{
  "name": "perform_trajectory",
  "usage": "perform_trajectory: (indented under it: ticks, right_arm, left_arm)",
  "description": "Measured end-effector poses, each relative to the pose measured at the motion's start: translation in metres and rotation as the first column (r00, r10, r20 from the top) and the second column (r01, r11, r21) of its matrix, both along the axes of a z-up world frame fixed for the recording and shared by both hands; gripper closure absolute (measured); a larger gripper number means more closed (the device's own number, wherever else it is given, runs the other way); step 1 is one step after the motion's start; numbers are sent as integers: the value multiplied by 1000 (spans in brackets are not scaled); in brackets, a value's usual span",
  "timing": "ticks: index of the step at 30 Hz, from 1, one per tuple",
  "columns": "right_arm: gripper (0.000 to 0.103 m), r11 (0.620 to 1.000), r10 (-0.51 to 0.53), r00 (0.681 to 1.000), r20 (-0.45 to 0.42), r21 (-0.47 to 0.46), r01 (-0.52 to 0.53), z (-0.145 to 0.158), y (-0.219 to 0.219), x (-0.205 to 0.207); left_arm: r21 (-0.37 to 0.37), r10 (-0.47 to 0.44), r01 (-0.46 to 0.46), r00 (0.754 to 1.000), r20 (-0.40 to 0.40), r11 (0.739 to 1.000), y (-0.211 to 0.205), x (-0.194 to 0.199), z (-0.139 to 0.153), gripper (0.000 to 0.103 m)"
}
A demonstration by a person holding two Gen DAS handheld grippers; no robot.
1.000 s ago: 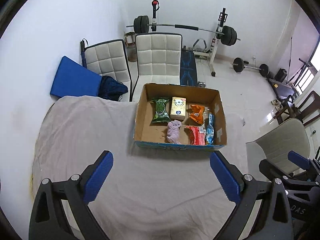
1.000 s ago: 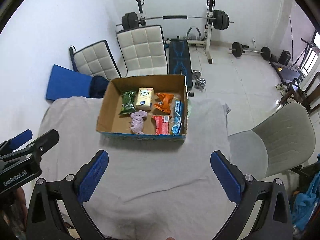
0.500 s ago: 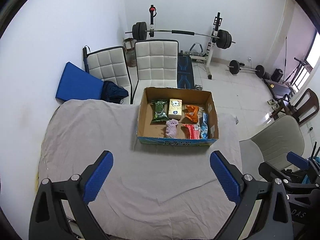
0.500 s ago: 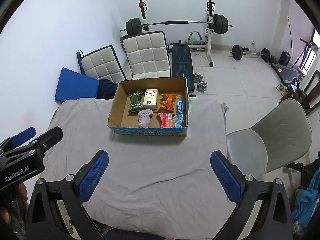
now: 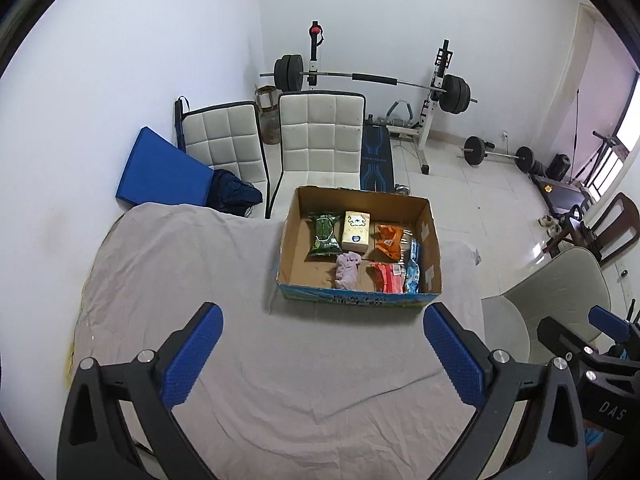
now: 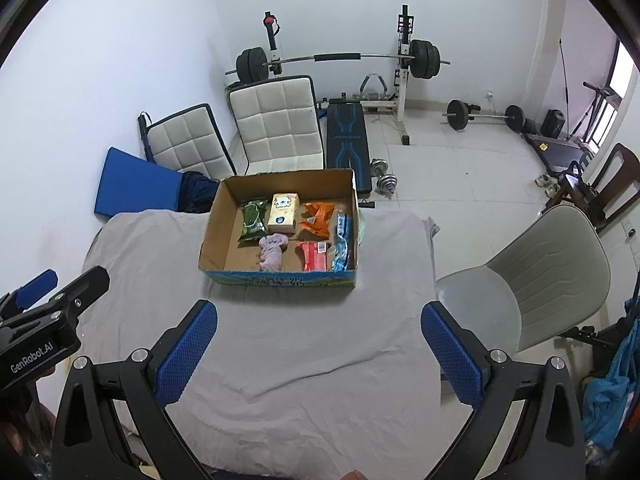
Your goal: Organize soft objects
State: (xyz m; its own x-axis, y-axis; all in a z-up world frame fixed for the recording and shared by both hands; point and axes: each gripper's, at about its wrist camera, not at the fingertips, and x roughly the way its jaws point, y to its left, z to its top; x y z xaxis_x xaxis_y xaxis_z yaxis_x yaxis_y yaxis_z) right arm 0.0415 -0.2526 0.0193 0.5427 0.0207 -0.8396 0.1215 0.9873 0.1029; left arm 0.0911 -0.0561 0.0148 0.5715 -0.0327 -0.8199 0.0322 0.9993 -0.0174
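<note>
A cardboard box [image 5: 356,301] [image 6: 280,280] stands on the grey-clothed table [image 5: 180,272] [image 6: 312,340]. Inside lie a green packet [image 5: 325,235] [image 6: 253,221], a cream tissue pack [image 5: 356,231] [image 6: 283,213], an orange bag [image 5: 387,241] [image 6: 318,219], a purple soft toy [image 5: 347,269] [image 6: 272,252], a red packet [image 5: 386,277] [image 6: 313,256] and a blue packet [image 5: 412,266] [image 6: 342,242]. My left gripper [image 5: 320,356] is open and empty, well back from the box. My right gripper [image 6: 318,354] is open and empty too, also back from it.
Two white padded chairs [image 5: 320,136] and a blue mat [image 5: 160,172] stand behind the table. A grey chair [image 6: 552,272] stands at the table's right side. A barbell rack [image 6: 340,60] and loose weights are on the floor beyond.
Both grippers have drawn back and up from the box, so it looks smaller and farther. Both stay open and empty.
</note>
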Motion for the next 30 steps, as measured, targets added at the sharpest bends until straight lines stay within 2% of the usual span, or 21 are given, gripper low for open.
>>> perform_trajectory:
  ticks: [13, 30]
  right_arm:
    - [0, 1000, -6, 1000, 8, -25, 6, -1, 2, 16]
    - [0, 998, 6, 1000, 9, -60, -5, -5, 1, 22]
  left_arm:
    - [35, 5, -5, 1000, 10, 999, -5, 6, 0, 0]
    - [39, 3, -3, 1000, 2, 999, -6, 11, -4, 0]
